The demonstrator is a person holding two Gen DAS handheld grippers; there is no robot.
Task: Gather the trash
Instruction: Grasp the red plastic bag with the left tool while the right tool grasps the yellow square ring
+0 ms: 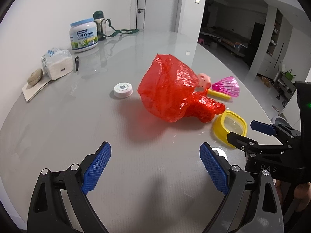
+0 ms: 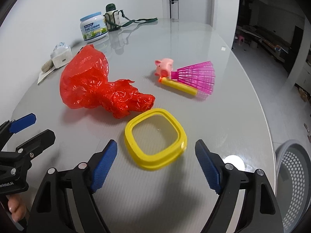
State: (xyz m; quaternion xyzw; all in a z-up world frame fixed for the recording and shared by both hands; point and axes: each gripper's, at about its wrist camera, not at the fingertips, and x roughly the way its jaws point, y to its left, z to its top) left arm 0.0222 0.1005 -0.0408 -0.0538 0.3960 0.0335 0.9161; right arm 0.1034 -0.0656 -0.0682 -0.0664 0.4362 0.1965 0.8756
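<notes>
A crumpled red plastic bag point(image 1: 175, 89) point(image 2: 93, 85) lies mid-table. A square yellow lid point(image 2: 134, 147) point(image 1: 219, 128) with a clear middle rests flat just in front of it. My right gripper point(image 2: 156, 145) is open, low over the table, and the lid's near edge lies between its blue pads without touching them. My left gripper point(image 1: 155, 151) is open and holds nothing; it points at the bag from a short way back. Each gripper shows in the other's view: the right one point(image 1: 243, 131) and the left one point(image 2: 41, 126).
A pink pig toy point(image 2: 164, 67), a pink shuttlecock point(image 2: 196, 75) and a yellow tube point(image 2: 180, 87) lie behind the lid. A white round cap point(image 1: 123, 89) sits left of the bag. At the back are a milk powder can point(image 1: 84, 34), a strapped bottle point(image 1: 100, 23) and a tissue pack point(image 1: 57, 64). A grey mesh basket point(image 2: 293, 174) stands beyond the table's right edge.
</notes>
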